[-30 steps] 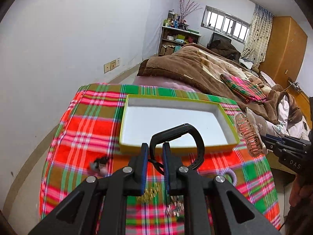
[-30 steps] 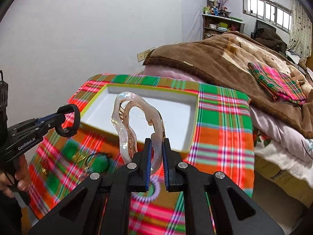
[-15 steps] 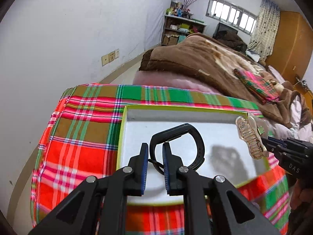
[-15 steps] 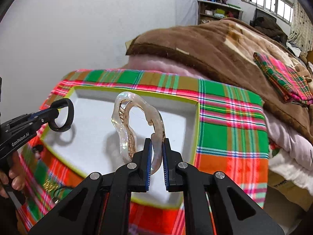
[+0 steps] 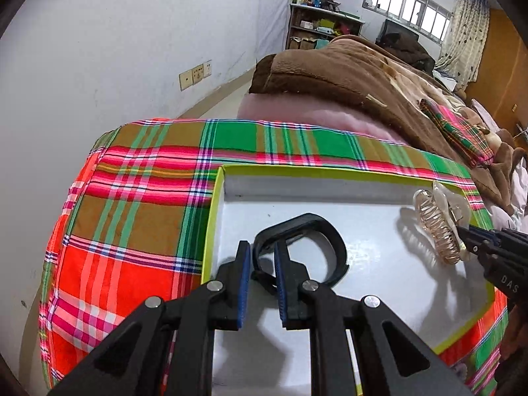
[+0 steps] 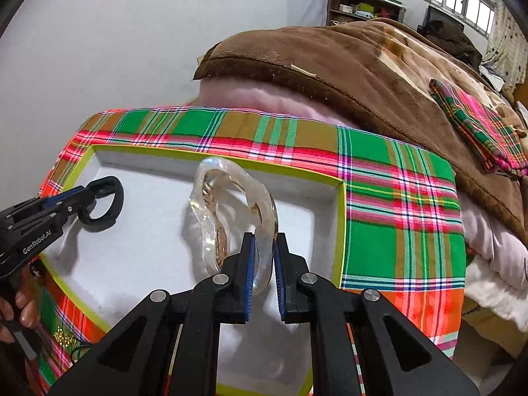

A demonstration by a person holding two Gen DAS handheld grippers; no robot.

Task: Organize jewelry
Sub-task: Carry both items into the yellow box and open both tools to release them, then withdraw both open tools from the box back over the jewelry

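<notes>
Left wrist view: the left gripper (image 5: 260, 259), jaws clamped on a black clip (image 5: 305, 247), has moved from the plaid cloth (image 5: 132, 204) to low over the tray (image 5: 373, 250).

Right wrist view: the right gripper (image 6: 264, 250), pinching the clear hair claw (image 6: 227, 211), has likewise come over the tray; both look ready for release.

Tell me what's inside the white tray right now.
Over the tray, each held in shut fingers: a black clip at left, a clear hair claw at right. Its near floor is hidden behind the grippers.

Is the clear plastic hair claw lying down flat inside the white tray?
No, the right gripper holds the clear plastic hair claw upright above the white tray.
</notes>
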